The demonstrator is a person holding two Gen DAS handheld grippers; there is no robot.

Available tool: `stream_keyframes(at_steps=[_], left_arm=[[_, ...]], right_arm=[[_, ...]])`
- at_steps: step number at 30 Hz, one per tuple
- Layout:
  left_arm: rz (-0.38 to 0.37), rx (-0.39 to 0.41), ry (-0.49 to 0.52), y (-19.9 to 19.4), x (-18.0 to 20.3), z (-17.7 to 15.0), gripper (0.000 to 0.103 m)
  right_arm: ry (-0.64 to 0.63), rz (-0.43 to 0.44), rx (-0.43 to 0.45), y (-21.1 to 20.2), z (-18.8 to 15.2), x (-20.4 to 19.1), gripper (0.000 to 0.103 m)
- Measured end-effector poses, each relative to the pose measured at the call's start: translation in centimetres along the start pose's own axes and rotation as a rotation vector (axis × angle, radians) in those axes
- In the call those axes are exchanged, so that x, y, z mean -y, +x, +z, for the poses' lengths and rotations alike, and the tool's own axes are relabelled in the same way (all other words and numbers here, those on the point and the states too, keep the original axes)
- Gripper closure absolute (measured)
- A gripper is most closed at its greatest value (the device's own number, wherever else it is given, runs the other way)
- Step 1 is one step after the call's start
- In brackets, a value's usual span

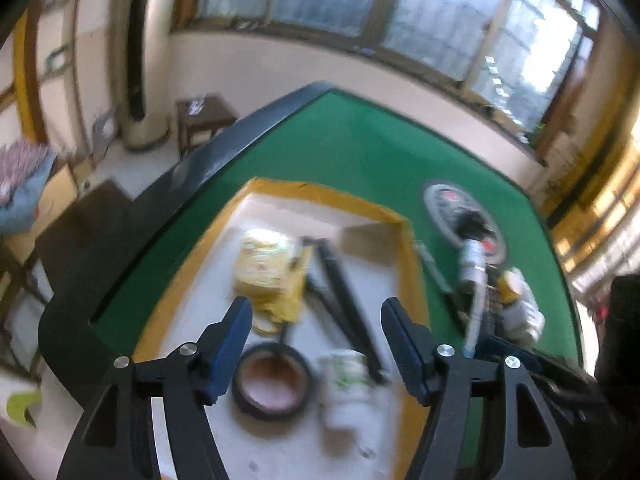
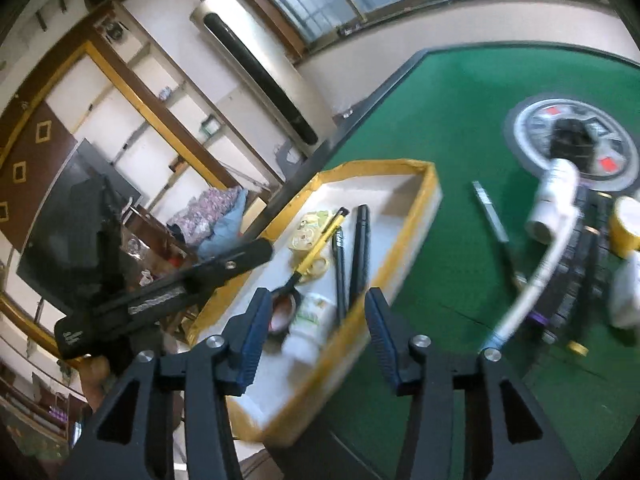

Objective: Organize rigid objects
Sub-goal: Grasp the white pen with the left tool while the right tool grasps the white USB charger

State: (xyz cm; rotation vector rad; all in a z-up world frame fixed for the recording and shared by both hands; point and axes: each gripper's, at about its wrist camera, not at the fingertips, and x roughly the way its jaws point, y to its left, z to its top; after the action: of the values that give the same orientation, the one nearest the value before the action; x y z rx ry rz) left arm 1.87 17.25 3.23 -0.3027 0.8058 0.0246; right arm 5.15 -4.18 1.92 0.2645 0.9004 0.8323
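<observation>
A white tray with a yellow rim [image 1: 412,264] [image 2: 430,184] sits on the green table top. In it lie a black tape roll [image 1: 274,382], a white bottle with green print [image 1: 348,380] [image 2: 310,328], a yellow packet [image 1: 262,264] [image 2: 308,232], black pens [image 1: 340,288] [image 2: 360,248] and a yellow-handled tool [image 2: 320,244]. My left gripper [image 1: 316,344] hangs open above the tape roll and the bottle, holding nothing. My right gripper [image 2: 316,320] is open over the tray's near corner, above the bottle, and nothing is between its pads.
On the green felt right of the tray lie a round dial plate [image 2: 572,148], a white tube [image 2: 554,200], a long white brush-like stick [image 2: 528,292], a yellow tape roll [image 2: 628,228], a thin silver pen [image 2: 490,212] and a dark keyboard-like slab [image 2: 580,272]. The table's black edge [image 1: 200,160] runs left of the tray.
</observation>
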Motion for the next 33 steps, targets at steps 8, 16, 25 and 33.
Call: stream_keyframes(at_steps=[8,16,25,33], left_arm=[[-0.187,-0.028,0.159,-1.9,8.1,-2.5,0.027],[-0.191,-0.105,0.250,1.1,13.0,-4.5,0.027],[-0.178,-0.168,0.305,4.4,16.0,-5.5,0.027],[-0.163,-0.219,0.353,7.9,17.3,-5.8,0.049]], right_arm=[[0.089,-0.210,0.092,-6.4,-3.0,5.1,0.055],[0.227,-0.241,0.098,-7.9,-3.9,11.1,0.055],[0.245,-0.260,0.125,-8.5,-4.5,12.9,0.056],[0.304,-0.233,0.137,-9.1,-4.4,14.8,0.056]])
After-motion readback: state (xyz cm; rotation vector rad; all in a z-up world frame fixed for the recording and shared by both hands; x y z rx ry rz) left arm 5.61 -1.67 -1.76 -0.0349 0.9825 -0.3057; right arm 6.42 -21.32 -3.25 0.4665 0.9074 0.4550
